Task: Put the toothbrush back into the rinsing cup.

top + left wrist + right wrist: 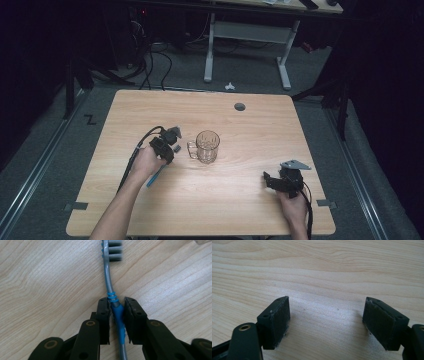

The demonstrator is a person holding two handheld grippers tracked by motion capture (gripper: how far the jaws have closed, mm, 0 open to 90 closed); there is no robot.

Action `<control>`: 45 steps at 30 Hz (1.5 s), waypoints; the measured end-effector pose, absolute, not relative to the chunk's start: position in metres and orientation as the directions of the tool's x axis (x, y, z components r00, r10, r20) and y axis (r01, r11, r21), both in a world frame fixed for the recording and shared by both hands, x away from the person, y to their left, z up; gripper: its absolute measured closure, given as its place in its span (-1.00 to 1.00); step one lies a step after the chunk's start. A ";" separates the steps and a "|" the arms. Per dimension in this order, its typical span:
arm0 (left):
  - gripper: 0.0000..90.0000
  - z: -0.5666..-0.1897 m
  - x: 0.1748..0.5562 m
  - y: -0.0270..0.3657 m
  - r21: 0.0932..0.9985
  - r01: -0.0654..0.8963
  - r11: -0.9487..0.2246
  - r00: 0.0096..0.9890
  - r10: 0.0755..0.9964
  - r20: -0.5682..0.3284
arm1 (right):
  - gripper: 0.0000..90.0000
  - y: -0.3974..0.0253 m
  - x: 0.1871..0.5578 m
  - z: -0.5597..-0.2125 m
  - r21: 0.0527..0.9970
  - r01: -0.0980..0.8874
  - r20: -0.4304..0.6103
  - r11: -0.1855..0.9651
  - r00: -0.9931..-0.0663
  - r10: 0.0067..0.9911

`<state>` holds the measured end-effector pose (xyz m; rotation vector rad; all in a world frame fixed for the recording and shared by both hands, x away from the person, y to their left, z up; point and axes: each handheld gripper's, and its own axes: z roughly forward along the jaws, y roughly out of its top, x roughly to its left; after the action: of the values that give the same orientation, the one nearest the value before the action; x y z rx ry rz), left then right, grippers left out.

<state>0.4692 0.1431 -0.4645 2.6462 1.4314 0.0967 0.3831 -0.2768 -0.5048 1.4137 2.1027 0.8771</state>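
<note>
A toothbrush [109, 277] with a grey and blue handle runs up the middle of the left gripper view, its grey bristle head at the top edge. My left gripper [117, 315] is shut on the blue part of the handle, close to the wood. From above, the left gripper [167, 145] sits just left of a clear glass mug [207, 146], and the toothbrush's blue tail [156, 176] sticks out below the hand. My right gripper [280, 181] rests near the table's front right. In its own view the right gripper [327, 312] is open over bare wood.
The wooden table [250, 210] has a round grey grommet hole [240, 106] near its far edge. Behind it stand a white-legged desk [247, 32] and cables on the floor. A corner of the glass mug [203, 241] shows beyond the brush head.
</note>
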 end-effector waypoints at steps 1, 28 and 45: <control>0.66 -0.464 0.470 0.143 0.142 0.829 -0.542 0.548 0.837 -0.005 | -0.51 -0.277 0.383 -0.505 0.720 0.639 -0.022 0.270 -0.369 0.929; 0.77 -0.441 0.463 0.149 0.245 0.815 -0.525 0.543 0.840 -0.007 | -0.51 -0.277 0.383 -0.505 0.719 0.641 -0.020 0.269 -0.368 0.930; 0.77 -0.408 0.447 0.166 0.386 0.795 -0.468 0.515 0.857 -0.021 | -0.51 -0.277 0.383 -0.505 0.720 0.640 -0.020 0.270 -0.369 0.929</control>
<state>0.4468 0.1661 -0.4084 2.4129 1.3724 0.2488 0.3832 -0.2769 -0.5047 1.4150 2.1040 0.8772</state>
